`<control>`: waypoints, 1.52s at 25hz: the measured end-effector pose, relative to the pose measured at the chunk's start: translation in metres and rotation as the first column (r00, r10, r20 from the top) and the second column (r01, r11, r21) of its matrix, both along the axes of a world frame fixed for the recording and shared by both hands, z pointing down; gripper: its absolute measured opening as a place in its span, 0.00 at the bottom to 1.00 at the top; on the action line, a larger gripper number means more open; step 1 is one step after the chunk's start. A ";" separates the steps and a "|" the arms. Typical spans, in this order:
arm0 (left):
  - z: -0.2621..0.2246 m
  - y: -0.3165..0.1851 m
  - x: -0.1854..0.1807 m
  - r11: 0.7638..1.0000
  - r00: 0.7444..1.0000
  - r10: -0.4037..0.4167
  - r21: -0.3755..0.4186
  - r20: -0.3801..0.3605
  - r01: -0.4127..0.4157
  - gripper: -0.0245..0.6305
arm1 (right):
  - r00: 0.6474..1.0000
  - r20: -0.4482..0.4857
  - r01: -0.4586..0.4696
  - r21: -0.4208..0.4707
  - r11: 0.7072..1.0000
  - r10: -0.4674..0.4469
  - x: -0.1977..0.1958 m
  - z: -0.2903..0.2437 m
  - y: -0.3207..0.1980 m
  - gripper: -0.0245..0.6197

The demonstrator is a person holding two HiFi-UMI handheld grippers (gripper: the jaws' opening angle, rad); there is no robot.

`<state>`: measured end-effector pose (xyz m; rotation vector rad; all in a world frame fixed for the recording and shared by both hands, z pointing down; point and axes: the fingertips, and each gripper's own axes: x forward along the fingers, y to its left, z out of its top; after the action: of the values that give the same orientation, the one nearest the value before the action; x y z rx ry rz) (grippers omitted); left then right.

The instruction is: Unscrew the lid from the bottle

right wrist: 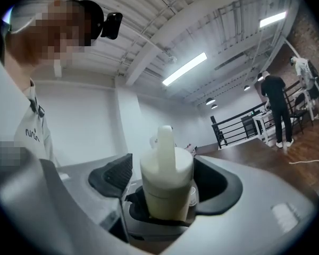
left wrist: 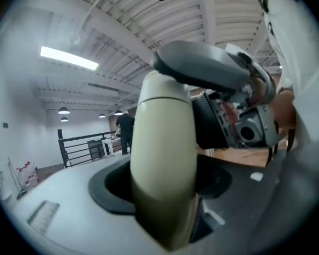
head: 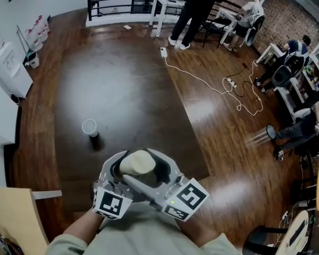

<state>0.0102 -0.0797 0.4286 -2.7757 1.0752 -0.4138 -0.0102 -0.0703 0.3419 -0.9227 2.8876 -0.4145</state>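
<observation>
Item count: two grippers, one bottle, one lid, one cup.

The bottle [left wrist: 165, 158] is a smooth, matte, cream cylinder with rounded shoulders. It is held in the air in front of the person, above the dark plank floor [head: 127, 78].

The left gripper [left wrist: 165, 190] is clamped on the bottle's body, with a black pad hard against each side.

The lid [right wrist: 166, 169] is a pale, slightly glossy round cap with one upright tab on top. It sits on the bottle.

The right gripper [right wrist: 165, 179] faces the lid end. Its jaws are spread wide with the lid between them, and the ribbed black pad [right wrist: 112, 175] stands clear of the cap. Both gripper shells are grey moulded plastic.

There are two marker cubes, one per gripper [head: 111, 202] [head: 187, 198], each printed with black-and-white squares.

The cup [head: 89, 126] has a round white rim and stands upright on the floor, well apart from the bottle.

One white cable [head: 202, 81] trails loosely across the planks.
</observation>
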 end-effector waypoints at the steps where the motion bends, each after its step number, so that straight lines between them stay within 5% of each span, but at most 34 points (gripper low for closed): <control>1: 0.002 0.000 0.000 1.000 1.000 -0.005 -0.004 0.002 0.005 0.52 | 1.000 -0.005 0.000 -0.015 1.000 0.000 0.000 0.003 -0.001 0.60; 8: 0.016 0.004 0.000 0.998 0.999 0.032 -0.056 -0.023 -0.034 0.52 | 1.000 -0.028 -0.002 -0.037 0.999 0.001 0.002 0.016 -0.004 0.49; 11: 0.016 0.015 0.004 0.980 0.983 0.143 -0.123 -0.113 -0.157 0.52 | 0.996 -0.042 0.076 -0.003 0.997 -0.076 -0.002 0.012 0.001 0.49; 13: 0.013 0.028 0.007 0.938 0.943 0.257 -0.179 -0.212 -0.296 0.52 | 0.984 -0.049 0.174 0.022 0.984 -0.173 -0.006 0.007 0.010 0.49; 15: 0.008 0.046 0.007 0.868 0.877 0.367 -0.225 -0.310 -0.442 0.52 | 0.955 -0.048 0.294 0.039 0.955 -0.292 -0.010 0.002 0.023 0.49; 17: 0.004 0.065 0.006 0.772 0.799 0.469 -0.266 -0.377 -0.578 0.52 | 0.909 -0.038 0.417 0.044 0.908 -0.416 -0.014 -0.002 0.037 0.49; 22: -0.002 0.115 0.001 0.466 0.579 0.675 -0.344 -0.458 -0.815 0.52 | 0.741 -0.011 0.671 0.016 0.741 -0.671 -0.019 -0.009 0.073 0.49; 23: -0.002 0.122 0.001 0.427 0.551 0.694 -0.352 -0.463 -0.833 0.52 | 0.713 -0.009 0.702 0.015 0.712 -0.702 -0.018 -0.007 0.079 0.49; 25: -0.003 0.130 0.001 0.385 0.518 0.711 -0.354 -0.474 -0.852 0.52 | 0.674 0.009 0.738 0.021 0.674 -0.739 -0.017 -0.008 0.086 0.49; 28: -0.007 0.130 0.002 0.389 0.513 0.706 -0.338 -0.488 -0.857 0.52 | 0.660 0.038 0.750 0.030 0.661 -0.751 -0.017 -0.013 0.086 0.49; 33: -0.004 0.125 0.004 0.432 0.548 0.696 -0.339 -0.465 -0.836 0.52 | 0.669 0.036 0.742 0.032 0.670 -0.743 -0.017 -0.013 0.083 0.49; 36: -0.003 0.117 0.006 0.481 0.585 0.674 -0.332 -0.452 -0.811 0.52 | 0.712 0.046 0.700 0.037 0.713 -0.701 -0.015 -0.011 0.073 0.51; 38: -0.004 0.108 0.008 0.534 0.620 0.649 -0.318 -0.441 -0.784 0.52 | 0.752 0.064 0.655 0.045 0.754 -0.657 -0.014 -0.013 0.064 0.54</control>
<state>0.0183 0.0287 0.4247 -3.4444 -0.3427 -0.1910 -0.0240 -0.0067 0.3290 0.1665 3.0456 -0.4412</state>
